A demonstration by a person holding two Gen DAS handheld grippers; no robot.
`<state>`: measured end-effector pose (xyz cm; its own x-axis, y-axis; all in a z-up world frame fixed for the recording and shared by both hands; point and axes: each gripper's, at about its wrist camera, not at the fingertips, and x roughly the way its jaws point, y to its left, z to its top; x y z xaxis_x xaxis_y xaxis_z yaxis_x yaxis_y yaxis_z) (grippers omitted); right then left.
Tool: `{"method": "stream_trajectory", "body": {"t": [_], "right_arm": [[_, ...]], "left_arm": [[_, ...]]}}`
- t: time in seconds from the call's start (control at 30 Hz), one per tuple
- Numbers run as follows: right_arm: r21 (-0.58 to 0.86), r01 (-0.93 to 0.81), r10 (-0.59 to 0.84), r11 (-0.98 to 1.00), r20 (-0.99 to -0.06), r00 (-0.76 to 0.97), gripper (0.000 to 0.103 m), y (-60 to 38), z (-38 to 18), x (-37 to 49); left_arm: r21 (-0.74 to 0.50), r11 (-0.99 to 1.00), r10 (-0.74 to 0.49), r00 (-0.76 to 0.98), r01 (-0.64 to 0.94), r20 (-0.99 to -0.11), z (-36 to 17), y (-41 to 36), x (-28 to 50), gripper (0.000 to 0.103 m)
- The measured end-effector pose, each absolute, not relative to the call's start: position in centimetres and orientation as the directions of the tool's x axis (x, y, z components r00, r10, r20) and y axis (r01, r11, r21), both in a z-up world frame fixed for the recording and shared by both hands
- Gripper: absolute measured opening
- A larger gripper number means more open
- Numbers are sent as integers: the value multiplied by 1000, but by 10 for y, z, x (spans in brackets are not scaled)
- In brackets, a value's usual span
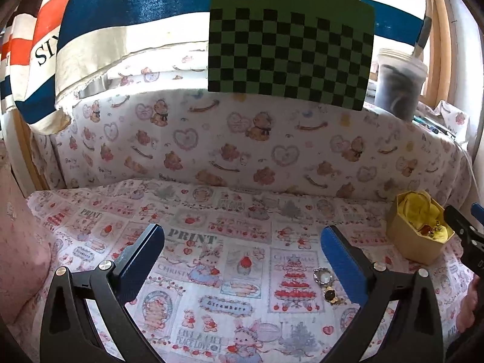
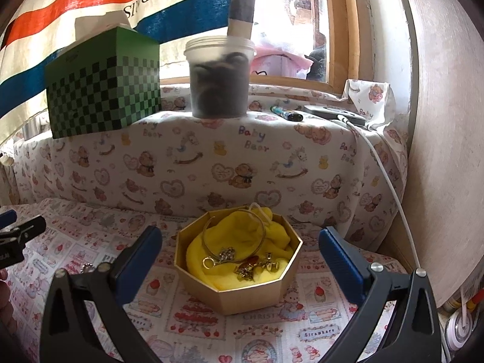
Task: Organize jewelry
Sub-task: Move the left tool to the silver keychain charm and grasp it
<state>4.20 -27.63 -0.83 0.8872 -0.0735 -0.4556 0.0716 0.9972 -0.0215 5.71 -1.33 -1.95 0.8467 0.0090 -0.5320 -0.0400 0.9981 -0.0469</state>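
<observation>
A gold octagonal box point(image 2: 251, 296) lined with yellow cloth holds a gold bangle point(image 2: 234, 236) and several small gold pieces point(image 2: 248, 264). My right gripper point(image 2: 239, 242) is open and empty, its jaws standing either side of the box, just above it. The box also shows in the left wrist view point(image 1: 417, 243) at the right. My left gripper point(image 1: 242, 242) is open and empty over the printed cloth. Two pieces of jewelry lie on the cloth beside its right finger: a silver ring-like piece point(image 1: 323, 276) and a gold and black piece point(image 1: 330, 295).
A green checkered box point(image 2: 103, 90) and a plastic tub of dark items point(image 2: 219, 78) stand on the cloth-covered ledge behind. A lighter point(image 2: 286, 112), a dark device and a white cable point(image 2: 390, 175) lie at the ledge's right. A wall panel closes the right side.
</observation>
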Motion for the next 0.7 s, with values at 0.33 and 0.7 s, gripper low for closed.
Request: {"method": "stream_trajectory", "body": {"t": [0.33, 0.7], "right_arm": [[4, 36, -28, 999, -554, 832, 103, -281, -17, 53], [61, 113, -57, 992, -581, 812, 103, -296, -18, 58]], "left_arm": [[-30, 994, -104, 780, 109, -617, -26, -41, 56, 80], [-191, 936, -332, 561, 296, -758, -45, -70, 65, 9]]}}
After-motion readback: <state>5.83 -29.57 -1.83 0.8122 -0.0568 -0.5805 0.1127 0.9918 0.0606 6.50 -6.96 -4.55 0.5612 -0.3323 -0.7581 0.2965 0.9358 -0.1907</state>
